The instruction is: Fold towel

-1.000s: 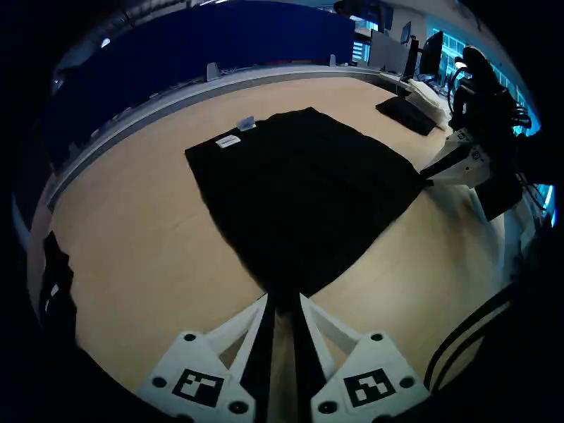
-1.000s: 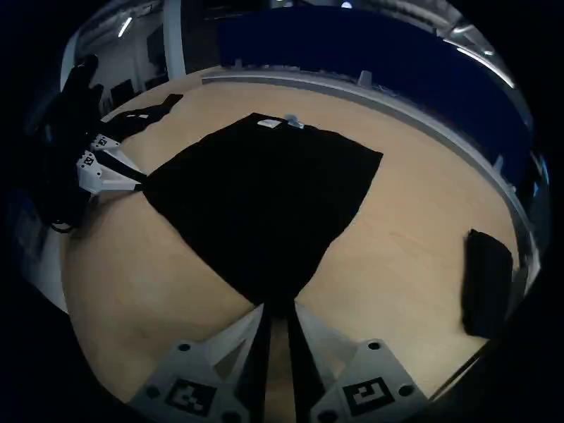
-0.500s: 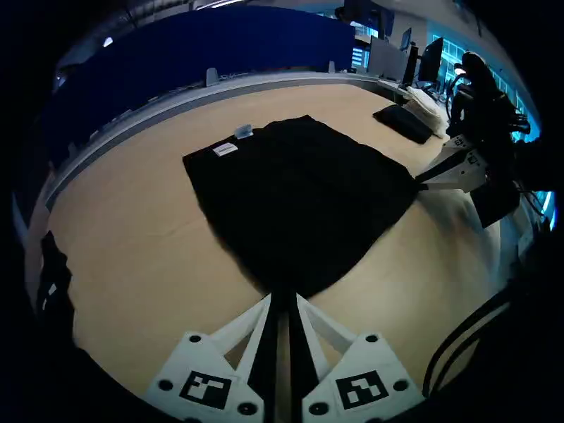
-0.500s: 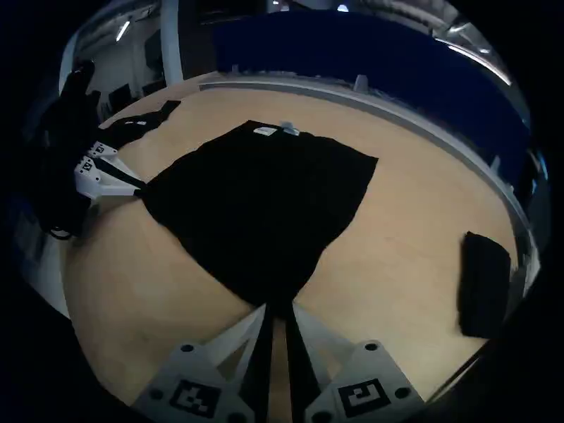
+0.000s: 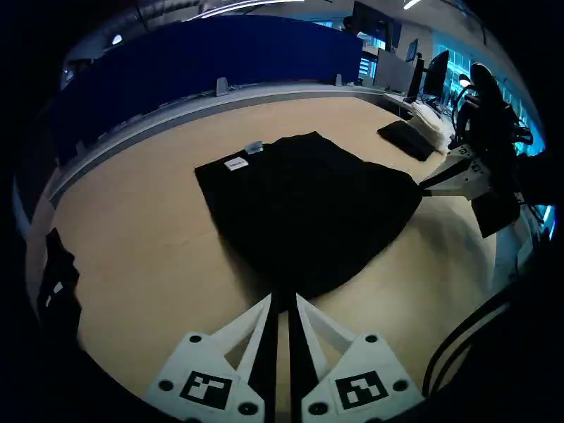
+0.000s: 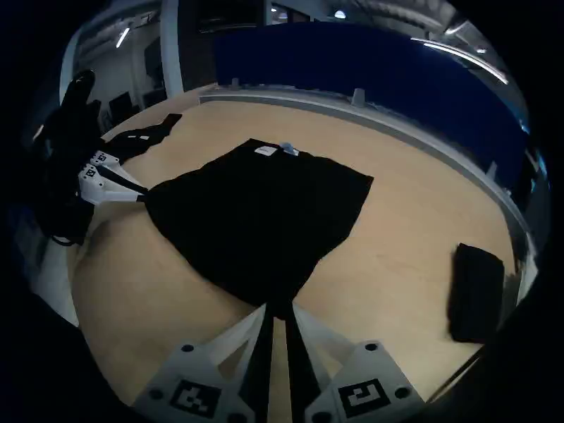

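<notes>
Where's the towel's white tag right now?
In the left gripper view the tag lies on the towel's far corner, left of centre, toward the blue partition, with a small pale object just beyond it.

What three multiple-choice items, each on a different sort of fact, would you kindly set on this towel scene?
1. Where on the towel is the white label?
A. at a far corner
B. in the middle
C. at a near corner

2. What colour is the towel?
A. white
B. black
C. red

3. How do the left tongs and the right tongs stand?
A. both open
B. each shut on a towel corner
C. one open, one shut

Answers:
1 A, the label lies at a corner on the side away from both tongs.
2 B, the towel shows black against the light wooden table.
3 B, each pair's fingers meet on a near corner of the towel.
</notes>
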### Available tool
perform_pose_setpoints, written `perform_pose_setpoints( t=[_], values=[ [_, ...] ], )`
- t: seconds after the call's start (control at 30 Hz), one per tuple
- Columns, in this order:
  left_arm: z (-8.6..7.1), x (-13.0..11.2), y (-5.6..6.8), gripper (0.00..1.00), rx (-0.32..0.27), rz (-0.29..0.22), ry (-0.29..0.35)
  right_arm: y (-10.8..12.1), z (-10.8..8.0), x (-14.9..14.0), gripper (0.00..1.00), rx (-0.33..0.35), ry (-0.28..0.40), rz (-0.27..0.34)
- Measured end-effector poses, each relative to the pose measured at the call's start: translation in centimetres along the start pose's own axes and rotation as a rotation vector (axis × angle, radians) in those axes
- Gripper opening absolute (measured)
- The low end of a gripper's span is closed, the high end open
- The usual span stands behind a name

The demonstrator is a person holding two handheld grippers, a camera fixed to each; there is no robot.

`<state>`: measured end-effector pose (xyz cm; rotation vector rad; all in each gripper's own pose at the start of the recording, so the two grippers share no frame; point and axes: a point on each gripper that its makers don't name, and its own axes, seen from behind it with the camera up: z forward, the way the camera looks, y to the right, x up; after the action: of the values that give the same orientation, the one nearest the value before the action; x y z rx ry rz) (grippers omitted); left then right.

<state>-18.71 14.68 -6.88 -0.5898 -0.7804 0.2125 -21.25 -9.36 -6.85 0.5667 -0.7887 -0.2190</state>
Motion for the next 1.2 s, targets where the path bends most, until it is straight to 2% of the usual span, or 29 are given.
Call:
perform_pose_setpoints(
  t=[0.4,0.87,1.0,1.2],
  values=[
    [-3.3,2.1,0.4,0.09,0.0,-0.036,0.03,-0.7,-2.9,2.4,0.11,0.007,0.031,0.0],
    [-7.9,3.1,2.3,0.09,-0.016,-0.094,0.035,-2.2,-7.8,3.2,0.11,0.014,0.032,0.023],
    [-8.5,3.3,2.5,0.09,-0.018,-0.106,0.038,-2.3,-8.3,3.0,0.11,0.013,0.028,0.029],
    [-8.4,3.8,2.1,0.09,-0.013,-0.104,0.047,-2.2,-8.3,3.4,0.11,0.013,0.03,0.03]
  ],
)
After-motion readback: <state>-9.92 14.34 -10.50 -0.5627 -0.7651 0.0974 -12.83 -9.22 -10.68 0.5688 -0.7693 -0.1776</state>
